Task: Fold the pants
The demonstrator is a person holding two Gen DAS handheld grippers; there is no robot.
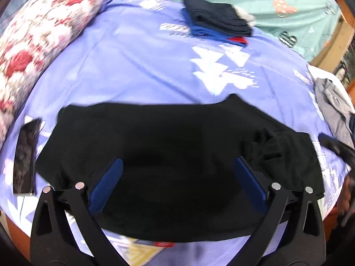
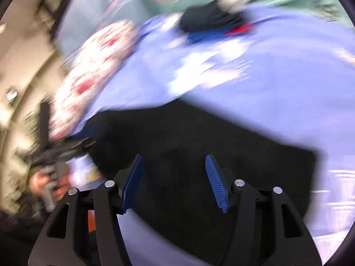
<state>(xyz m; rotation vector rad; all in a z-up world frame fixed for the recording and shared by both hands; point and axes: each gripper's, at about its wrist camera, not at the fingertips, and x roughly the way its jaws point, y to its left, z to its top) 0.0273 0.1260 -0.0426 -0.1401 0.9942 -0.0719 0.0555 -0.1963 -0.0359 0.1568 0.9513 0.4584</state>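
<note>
Black pants [image 1: 168,155] lie folded into a wide flat bundle on the blue patterned bedsheet [image 1: 133,62], with a bunched part at their right end. My left gripper [image 1: 178,161] is open and empty, hovering over the middle of the pants. In the blurred right wrist view the same pants [image 2: 199,146] lie below my right gripper [image 2: 174,158], which is open and empty above them. The other gripper and the hand holding it [image 2: 47,184] show at the left of that view.
A stack of folded dark, blue and red clothes [image 1: 216,20] sits at the far side of the bed. A red-and-white floral pillow [image 1: 42,35] lies at the left. A black phone [image 1: 25,157] lies left of the pants. Grey clothes [image 1: 332,108] are heaped at the right.
</note>
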